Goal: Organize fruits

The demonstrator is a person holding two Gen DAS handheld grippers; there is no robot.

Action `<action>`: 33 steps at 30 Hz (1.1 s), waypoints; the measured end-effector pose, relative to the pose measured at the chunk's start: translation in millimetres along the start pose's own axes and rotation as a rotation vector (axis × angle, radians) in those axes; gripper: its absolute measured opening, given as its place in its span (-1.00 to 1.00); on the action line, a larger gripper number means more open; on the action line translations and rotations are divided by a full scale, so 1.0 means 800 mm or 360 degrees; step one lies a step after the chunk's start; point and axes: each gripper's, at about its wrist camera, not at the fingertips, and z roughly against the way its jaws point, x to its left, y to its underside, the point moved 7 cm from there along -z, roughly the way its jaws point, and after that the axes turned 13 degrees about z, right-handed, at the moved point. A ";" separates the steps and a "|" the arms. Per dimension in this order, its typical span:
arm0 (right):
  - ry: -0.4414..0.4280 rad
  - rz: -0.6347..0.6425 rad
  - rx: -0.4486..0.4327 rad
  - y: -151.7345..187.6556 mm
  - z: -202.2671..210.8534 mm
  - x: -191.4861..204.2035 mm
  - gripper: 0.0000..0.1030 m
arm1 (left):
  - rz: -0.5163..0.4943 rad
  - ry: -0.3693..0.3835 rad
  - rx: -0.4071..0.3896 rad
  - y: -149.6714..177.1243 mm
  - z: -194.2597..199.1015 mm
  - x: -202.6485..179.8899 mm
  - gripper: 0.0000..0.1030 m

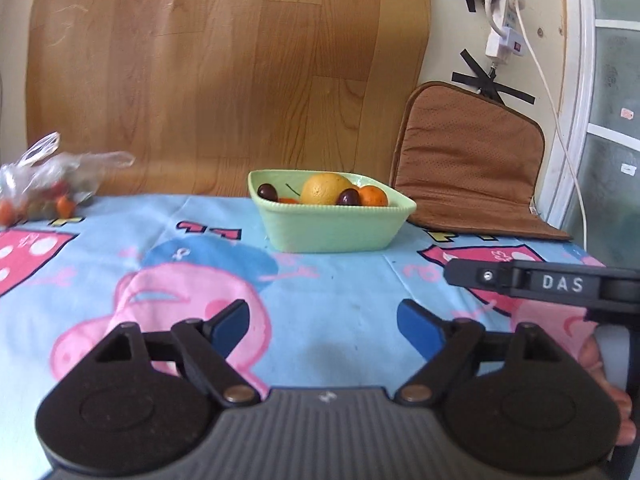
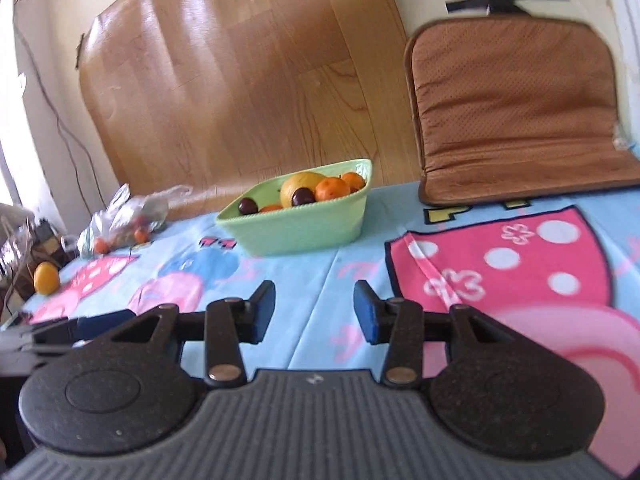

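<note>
Both hand-held grippers hang empty above the cartoon-print cloth on the surface [image 1: 340,320], so this looks like a pause between fruits. The left hand-held gripper [image 1: 323,326] has its blue pads spread wide with nothing between them. The right hand-held gripper [image 2: 315,312] has its pads apart too, a narrower gap, also bare.

Out ahead sits the green bowl [image 1: 332,226], and it is filling up nicely: a big yellow citrus [image 1: 325,189] in the middle, a tangerine [image 1: 374,196] tucked against its right side, two dark plums [image 1: 347,197] and a sliver of something orange low at the front. That part of the job reads as done.

What is left? Over at the far left edge, the clear plastic bag [image 1: 44,180] lies slumped on the cloth with small orange and red fruits showing through it; exactly how many I cannot tell. And from the right wrist view, a lone yellow fruit [image 2: 47,278] sits at the left edge of the cloth, well apart from the bowl and nearer the bag.

My call: past the halfway mark perhaps, with the loose yellow one and the bagged fruits yet to go in. A brown cushion [image 1: 468,160] leans against the wall, out of play.
</note>
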 end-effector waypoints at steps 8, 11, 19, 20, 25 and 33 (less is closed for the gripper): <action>-0.0201 -0.0213 -0.0161 0.002 0.008 -0.018 0.10 | -0.0059 -0.0002 0.0303 0.026 -0.027 -0.009 0.99; -0.0202 -0.0284 -0.0137 0.003 0.006 -0.025 0.11 | -0.0104 -0.0058 0.0311 0.030 -0.031 -0.013 0.99; -0.0231 -0.0594 -0.0060 0.014 0.007 -0.056 0.15 | 0.0016 -0.0145 0.0076 0.017 -0.003 0.002 0.99; -0.0232 -0.0631 -0.0021 0.017 0.007 -0.058 0.15 | 0.0029 -0.0142 0.0009 0.013 0.005 0.003 0.99; -0.0070 -0.0525 0.0150 0.025 0.025 -0.035 0.15 | 0.0264 -0.0223 -0.0030 0.013 0.063 0.011 0.99; 0.0037 -0.0168 -0.0002 0.058 0.173 0.051 0.49 | 0.0303 -0.0163 -0.0042 0.041 0.158 0.003 0.99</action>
